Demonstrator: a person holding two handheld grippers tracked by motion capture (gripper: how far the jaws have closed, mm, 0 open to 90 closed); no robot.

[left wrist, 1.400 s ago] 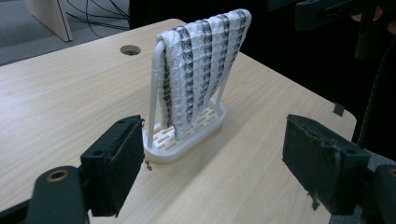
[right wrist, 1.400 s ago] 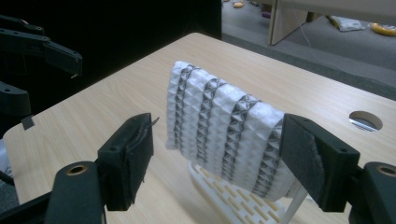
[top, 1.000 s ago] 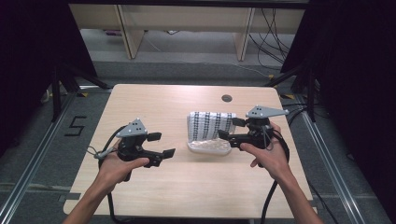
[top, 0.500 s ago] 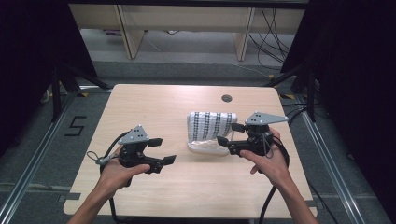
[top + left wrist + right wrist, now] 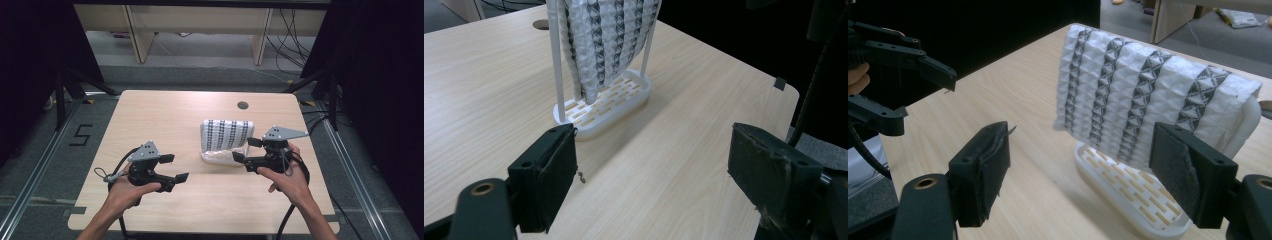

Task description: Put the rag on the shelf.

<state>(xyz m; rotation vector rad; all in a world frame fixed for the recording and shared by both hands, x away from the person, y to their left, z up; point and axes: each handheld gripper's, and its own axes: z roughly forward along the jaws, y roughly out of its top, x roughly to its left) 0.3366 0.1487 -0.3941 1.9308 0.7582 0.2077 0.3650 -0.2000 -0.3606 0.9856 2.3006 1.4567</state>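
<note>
A white cloth with black patterned stripes [image 5: 227, 134] hangs over a small white plastic rack [image 5: 216, 158] right of the table's middle. My right gripper [image 5: 242, 149] is open just right of the rack's near end, touching nothing. My left gripper [image 5: 177, 167] is open too, well to the rack's left near the front edge. In the left gripper view, the cloth [image 5: 609, 40] and slotted rack base [image 5: 609, 102] stand beyond my open left gripper [image 5: 659, 175]. The right gripper view has the cloth [image 5: 1148, 100] and rack base [image 5: 1128, 200] close ahead of my open right gripper [image 5: 1080, 185].
The wooden table [image 5: 165, 120] has a round cable hole [image 5: 243, 105] at the back right. A tiny metal bit [image 5: 582, 176] lies on the table by my left jaw. My left gripper [image 5: 903, 75] shows far off in the right gripper view. A "5" marks the floor [image 5: 80, 135].
Both grippers have drawn back toward the person's side of the table, staying open. The cloth and rack have not moved.
</note>
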